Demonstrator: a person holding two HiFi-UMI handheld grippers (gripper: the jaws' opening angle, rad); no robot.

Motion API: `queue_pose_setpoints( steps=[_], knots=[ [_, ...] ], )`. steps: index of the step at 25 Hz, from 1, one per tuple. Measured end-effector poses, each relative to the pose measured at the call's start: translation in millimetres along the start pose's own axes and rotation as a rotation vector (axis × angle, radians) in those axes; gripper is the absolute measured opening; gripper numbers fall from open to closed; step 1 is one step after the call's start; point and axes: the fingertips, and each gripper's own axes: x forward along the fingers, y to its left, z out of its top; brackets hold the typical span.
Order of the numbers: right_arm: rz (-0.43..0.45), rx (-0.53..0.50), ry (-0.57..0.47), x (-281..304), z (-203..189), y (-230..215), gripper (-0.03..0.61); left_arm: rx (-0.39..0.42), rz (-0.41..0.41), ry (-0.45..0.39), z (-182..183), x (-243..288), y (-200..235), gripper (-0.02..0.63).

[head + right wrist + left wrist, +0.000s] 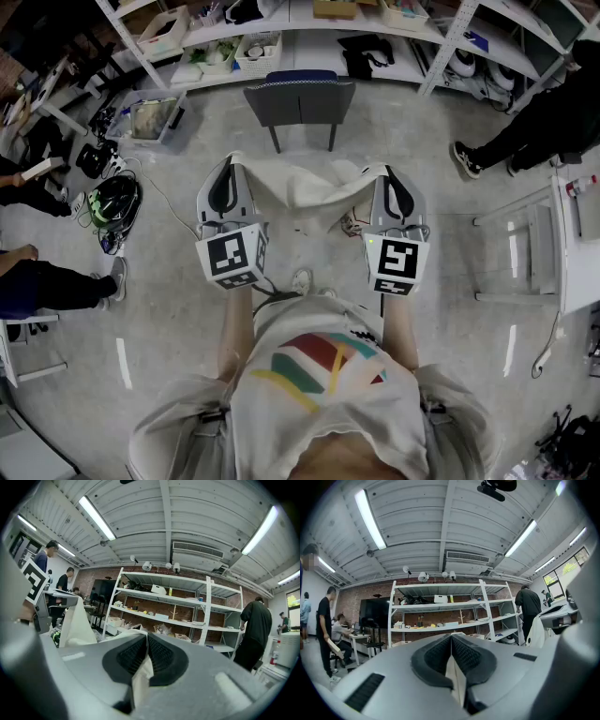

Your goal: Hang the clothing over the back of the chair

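Note:
A cream garment (302, 184) hangs stretched between my two grippers at about waist height. My left gripper (230, 165) is shut on its left corner and my right gripper (386, 172) on its right corner. A dark grey chair (298, 99) stands on the floor just beyond the garment, its blue-edged back towards me. In the left gripper view, the left gripper (451, 637) has its pads closed on a fold of the cream cloth (456, 679). The right gripper (146, 638) pinches the cloth (139, 677) in the same way in the right gripper view. Both grippers point level towards the shelves.
White shelving (309, 37) with boxes and baskets runs behind the chair. A helmet and cables (114, 202) lie on the floor at left, beside a bin (155, 119). A person in black (539, 122) stands at right by a white table (577, 234). A seated person's legs (52, 281) are at left.

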Motion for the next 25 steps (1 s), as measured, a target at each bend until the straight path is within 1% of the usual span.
queue_pose_setpoints(
  steps=[5, 11, 17, 25],
  knots=[
    [-0.003, -0.001, 0.008, 10.1, 0.9, -2.5, 0.006, 0.005, -0.021, 0.006, -0.1, 10.5, -4.0, 0.014],
    [0.006, -0.005, 0.012, 14.1, 1.5, 3.4, 0.008, -0.008, -0.025, 0.02, -6.7, 13.2, 1.8, 0.014],
    [0.0, 0.006, 0.004, 19.4, 4.3, 3.2, 0.007, -0.03, -0.028, 0.011, -6.0, 20.5, 9.5, 0.014],
    [-0.013, -0.019, -0.005, 34.2, 14.0, 12.3, 0.007, -0.045, -0.042, -0.014, -2.3, 39.9, 28.4, 0.014]
  ],
)
